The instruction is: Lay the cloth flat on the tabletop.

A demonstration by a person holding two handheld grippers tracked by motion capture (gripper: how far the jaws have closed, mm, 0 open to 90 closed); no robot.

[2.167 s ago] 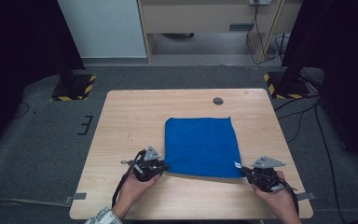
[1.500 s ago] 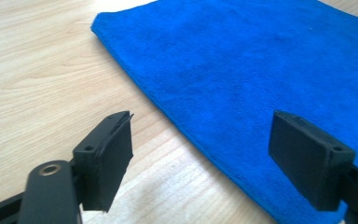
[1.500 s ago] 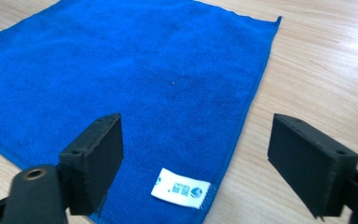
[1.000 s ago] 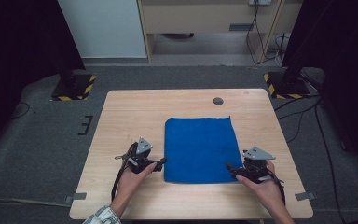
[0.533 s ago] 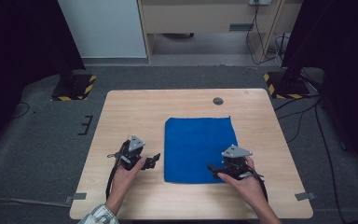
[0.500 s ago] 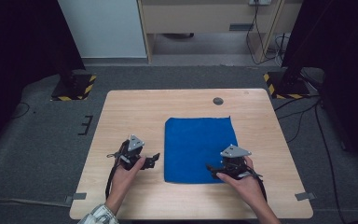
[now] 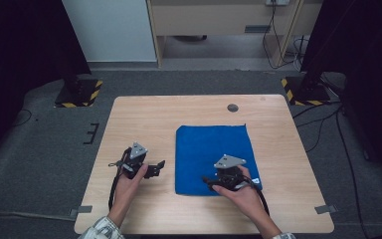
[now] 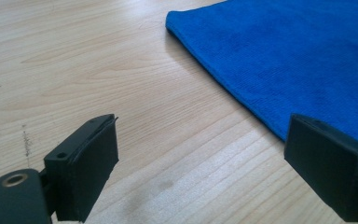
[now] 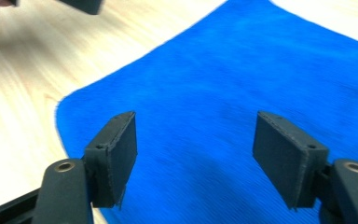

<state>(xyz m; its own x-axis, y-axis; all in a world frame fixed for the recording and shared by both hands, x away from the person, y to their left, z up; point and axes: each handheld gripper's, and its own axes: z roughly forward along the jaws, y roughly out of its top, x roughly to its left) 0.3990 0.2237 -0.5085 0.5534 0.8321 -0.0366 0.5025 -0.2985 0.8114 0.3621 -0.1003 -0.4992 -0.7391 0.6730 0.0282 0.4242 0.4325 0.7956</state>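
A pale wooden table (image 7: 144, 114) carries a folded blue cloth (image 7: 211, 152), which lies flat right of the table's middle, near the front edge. The right claw (image 7: 210, 181) hovers over the cloth's near left corner; its jaws have just been closing but stand apart with nothing pinched between them, blue fabric showing below in the right gripper view. The left claw (image 7: 158, 167) rests over bare wood just left of the cloth, jaws wide open and empty. A small dark disc (image 7: 233, 107) sits near the far edge.
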